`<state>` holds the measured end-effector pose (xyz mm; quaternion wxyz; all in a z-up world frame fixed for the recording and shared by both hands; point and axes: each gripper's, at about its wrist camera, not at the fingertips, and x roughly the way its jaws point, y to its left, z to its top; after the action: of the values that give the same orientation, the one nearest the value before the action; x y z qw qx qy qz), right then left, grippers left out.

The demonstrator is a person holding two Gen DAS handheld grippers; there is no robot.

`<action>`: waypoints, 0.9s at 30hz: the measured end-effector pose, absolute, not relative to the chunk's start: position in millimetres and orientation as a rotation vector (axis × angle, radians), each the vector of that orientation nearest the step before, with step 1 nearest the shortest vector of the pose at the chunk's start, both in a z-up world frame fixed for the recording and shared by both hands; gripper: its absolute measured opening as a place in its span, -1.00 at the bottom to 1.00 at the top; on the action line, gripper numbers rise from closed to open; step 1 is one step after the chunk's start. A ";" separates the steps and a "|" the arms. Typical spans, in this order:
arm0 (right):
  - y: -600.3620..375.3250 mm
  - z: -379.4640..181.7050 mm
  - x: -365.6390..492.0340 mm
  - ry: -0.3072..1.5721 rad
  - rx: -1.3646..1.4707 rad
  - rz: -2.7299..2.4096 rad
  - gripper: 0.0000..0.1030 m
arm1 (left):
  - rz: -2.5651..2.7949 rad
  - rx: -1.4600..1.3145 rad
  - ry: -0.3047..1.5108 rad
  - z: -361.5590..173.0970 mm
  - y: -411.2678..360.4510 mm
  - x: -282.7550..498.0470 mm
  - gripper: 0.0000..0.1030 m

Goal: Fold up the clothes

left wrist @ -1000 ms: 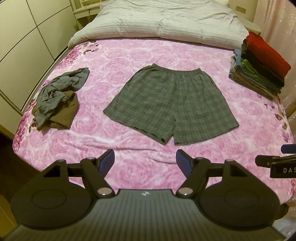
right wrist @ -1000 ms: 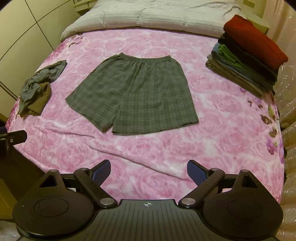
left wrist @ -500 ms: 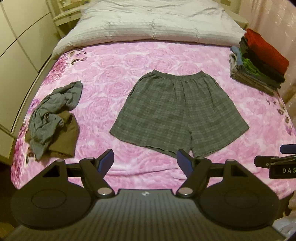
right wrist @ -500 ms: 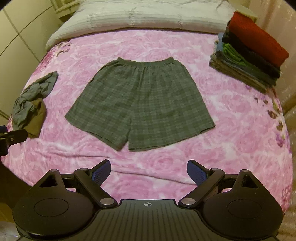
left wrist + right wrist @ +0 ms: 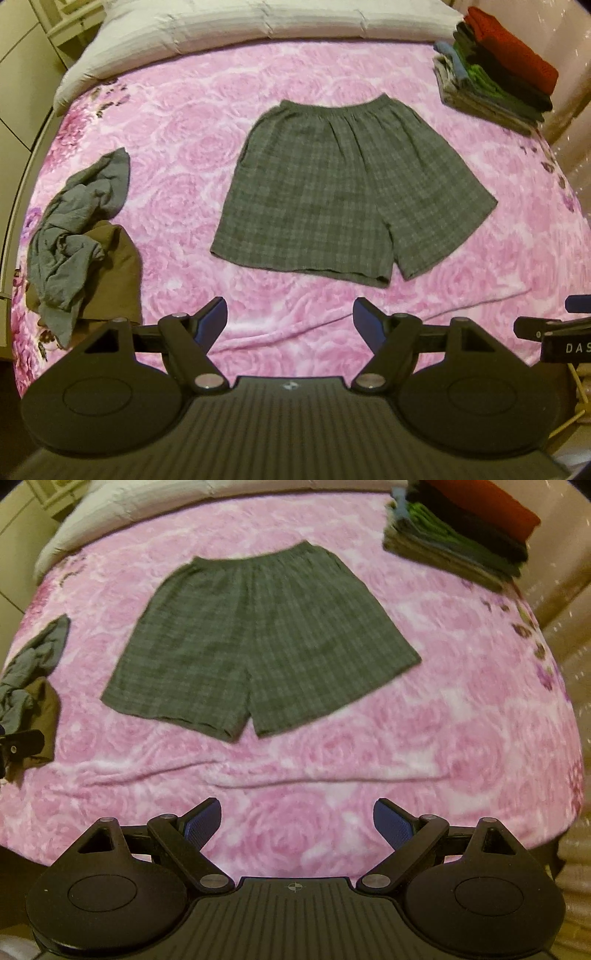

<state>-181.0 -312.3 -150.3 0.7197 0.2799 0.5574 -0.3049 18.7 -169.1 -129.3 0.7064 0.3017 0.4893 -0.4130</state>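
Observation:
Grey plaid shorts lie spread flat on the pink rose blanket, waistband away from me, leg hems toward me. My left gripper hovers open above the blanket, just short of the left leg hem, holding nothing. My right gripper is open too, over bare blanket nearer the bed's front edge, a good way short of the hems. The right gripper's tip shows at the right edge of the left wrist view.
A crumpled heap of grey and brown clothes lies at the bed's left edge. A stack of folded clothes, red on top, sits far right. A pale duvet covers the bed's head. Cupboards stand at the left.
Both grippers have moved forward over the bed toward the shorts, which now look larger and closer. Both stay open; the clothes have not moved.

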 end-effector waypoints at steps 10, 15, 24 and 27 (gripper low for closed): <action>-324.8 -173.6 -186.0 1.284 0.662 -0.713 0.79 | -0.914 0.715 1.123 -149.1 -199.0 14.3 0.40; -361.6 -196.1 -186.6 1.279 0.686 -0.665 0.79 | -0.890 0.688 1.141 -161.6 -219.3 11.5 0.40; -454.2 -263.9 -197.4 1.226 0.735 -0.647 0.78 | -0.835 0.646 1.231 -232.1 -241.4 16.3 0.39; -486.0 -286.6 -198.9 1.199 0.750 -0.645 0.78 | -0.820 0.628 1.235 -250.6 -245.2 24.4 0.39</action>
<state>-198.9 -486.0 -286.6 0.7128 0.3385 0.5410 -0.2910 24.4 -245.2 -250.6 0.6930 0.2811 0.5531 -0.3672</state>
